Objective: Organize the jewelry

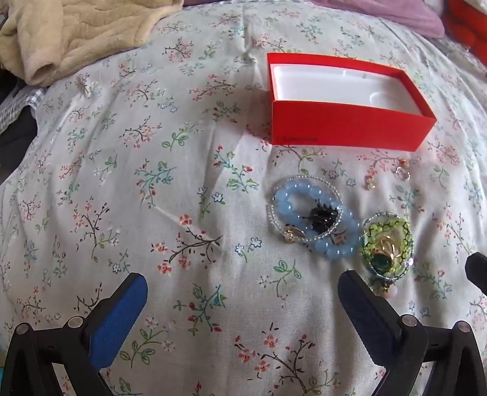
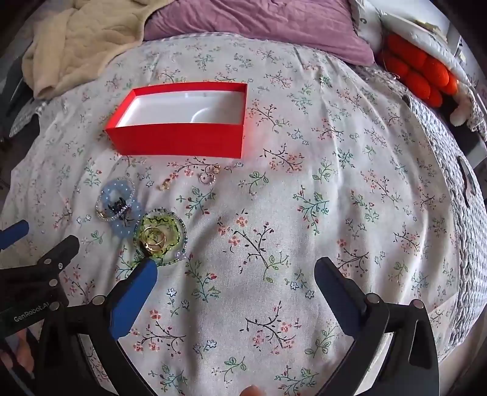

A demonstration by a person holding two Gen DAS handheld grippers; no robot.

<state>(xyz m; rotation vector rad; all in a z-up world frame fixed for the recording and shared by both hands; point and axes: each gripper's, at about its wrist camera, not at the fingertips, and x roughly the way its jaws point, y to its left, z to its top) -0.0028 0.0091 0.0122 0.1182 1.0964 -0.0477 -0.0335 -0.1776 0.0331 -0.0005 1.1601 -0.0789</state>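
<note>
A red box (image 1: 350, 128) (image 2: 179, 140) with a white liner lies open on the floral bedspread. In front of it sit a blue bead bracelet (image 1: 316, 219) (image 2: 120, 202) with a black piece and a gold ring, a green beaded bracelet (image 1: 386, 243) (image 2: 159, 237) holding gold rings and a green stone, and small earrings (image 1: 401, 173) (image 2: 208, 178). My left gripper (image 1: 243, 280) is open over bare cloth, left of the jewelry. My right gripper (image 2: 236, 268) is open too, its left finger (image 2: 137, 292) near the green bracelet. Nothing is held.
A beige blanket (image 2: 76, 39) is bunched at the back left and a purple pillow (image 2: 258, 24) lies behind the box. An orange knitted thing (image 2: 423, 76) sits at the far right by the bed's edge. A quilted grey cover (image 2: 456, 213) runs down the right side.
</note>
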